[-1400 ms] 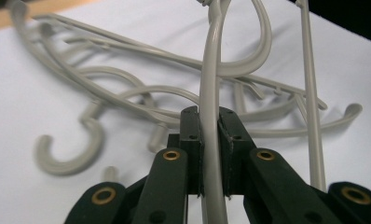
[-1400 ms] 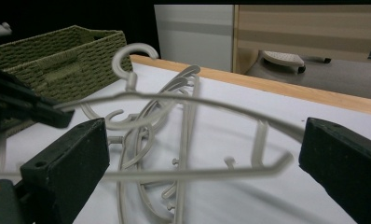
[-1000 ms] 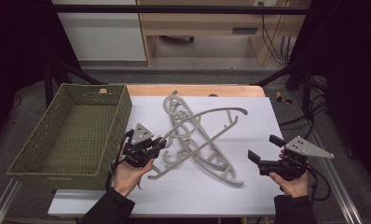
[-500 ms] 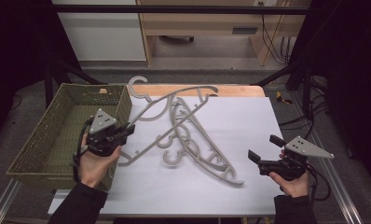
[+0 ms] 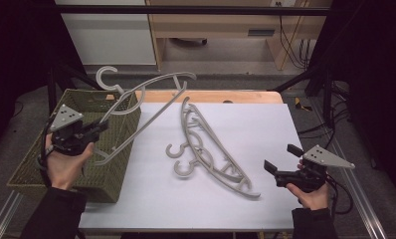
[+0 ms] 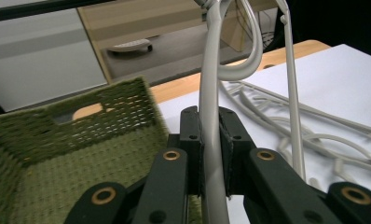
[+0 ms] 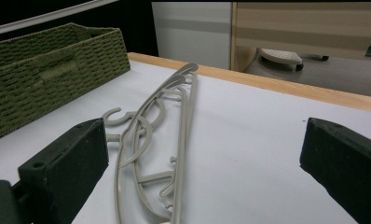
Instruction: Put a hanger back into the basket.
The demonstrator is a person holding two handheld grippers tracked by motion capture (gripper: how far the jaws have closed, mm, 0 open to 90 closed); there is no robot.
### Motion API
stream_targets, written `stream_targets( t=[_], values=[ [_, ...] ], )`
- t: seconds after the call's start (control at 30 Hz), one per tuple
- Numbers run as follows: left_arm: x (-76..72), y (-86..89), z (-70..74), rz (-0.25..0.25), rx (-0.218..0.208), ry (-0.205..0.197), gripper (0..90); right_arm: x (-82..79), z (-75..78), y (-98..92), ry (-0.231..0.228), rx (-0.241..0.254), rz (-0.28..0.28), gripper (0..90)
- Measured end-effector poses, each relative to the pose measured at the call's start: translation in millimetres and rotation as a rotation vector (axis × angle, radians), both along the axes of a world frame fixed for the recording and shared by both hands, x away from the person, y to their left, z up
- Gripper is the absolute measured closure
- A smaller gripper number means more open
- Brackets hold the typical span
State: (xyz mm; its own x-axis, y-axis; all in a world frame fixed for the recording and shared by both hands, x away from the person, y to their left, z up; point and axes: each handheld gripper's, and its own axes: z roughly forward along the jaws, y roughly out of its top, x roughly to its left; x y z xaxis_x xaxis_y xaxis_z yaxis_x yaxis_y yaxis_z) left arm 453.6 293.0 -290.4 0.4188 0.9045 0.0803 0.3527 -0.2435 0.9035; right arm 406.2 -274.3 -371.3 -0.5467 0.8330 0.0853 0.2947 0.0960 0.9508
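The left gripper (image 6: 210, 154) has its two black fingers (image 6: 191, 149) pressed on a grey hanger (image 6: 209, 93), whose bar runs upright between them and curves into a loop above. A thin rod of that hanger descends to the right. A green basket (image 6: 58, 154) sits at left, beneath and beside the gripper. More hangers (image 6: 314, 135) lie flat on the white counter (image 6: 342, 79) at right.

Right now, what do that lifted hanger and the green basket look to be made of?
The hanger looks like moulded plastic: smooth, matt beige-grey, with thin curved bars in one piece. The basket seems woven, perhaps paper cord or fabric: olive green, with a coarse plaited texture and a cut-out handle slot. The exact fibre is unclear.
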Motion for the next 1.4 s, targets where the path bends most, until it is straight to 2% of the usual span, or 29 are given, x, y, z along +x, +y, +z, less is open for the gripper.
stream_targets(
  t=[0.2,0.5,0.6,0.73,0.87,1.2,1.4],
  values=[
    [4.9,22.3,-1.4,0.045,0.004,-0.001,81.8,1.0,-1.4,0.5,0.007,0.001,-0.001,1.3],
    [5.0,58.4,-3.9,0.089,0.063,-0.013,81.7,1.6,-2.1,0.1,0.01,0.0,-0.003,1.2],
    [3.8,71.3,-6.9,0.109,0.06,-0.015,81.7,1.6,-2.0,0.6,0.009,-0.002,-0.004,1.3],
    [3.1,86.1,-10.7,0.122,0.066,-0.014,81.7,1.9,-2.3,1.0,0.014,-0.003,-0.005,1.3],
    [4.7,96.7,-14.7,0.115,0.094,0.002,81.7,2.7,-2.9,1.7,0.013,-0.007,-0.005,1.3],
    [9.0,118.3,-26.7,0.153,0.083,-0.006,81.6,2.9,-3.3,1.8,0.019,-0.006,-0.003,1.3],
    [10.4,134.2,-40.1,0.181,0.064,0.012,81.6,3.3,-3.6,2.5,0.019,-0.006,-0.006,1.3]
  ],
)
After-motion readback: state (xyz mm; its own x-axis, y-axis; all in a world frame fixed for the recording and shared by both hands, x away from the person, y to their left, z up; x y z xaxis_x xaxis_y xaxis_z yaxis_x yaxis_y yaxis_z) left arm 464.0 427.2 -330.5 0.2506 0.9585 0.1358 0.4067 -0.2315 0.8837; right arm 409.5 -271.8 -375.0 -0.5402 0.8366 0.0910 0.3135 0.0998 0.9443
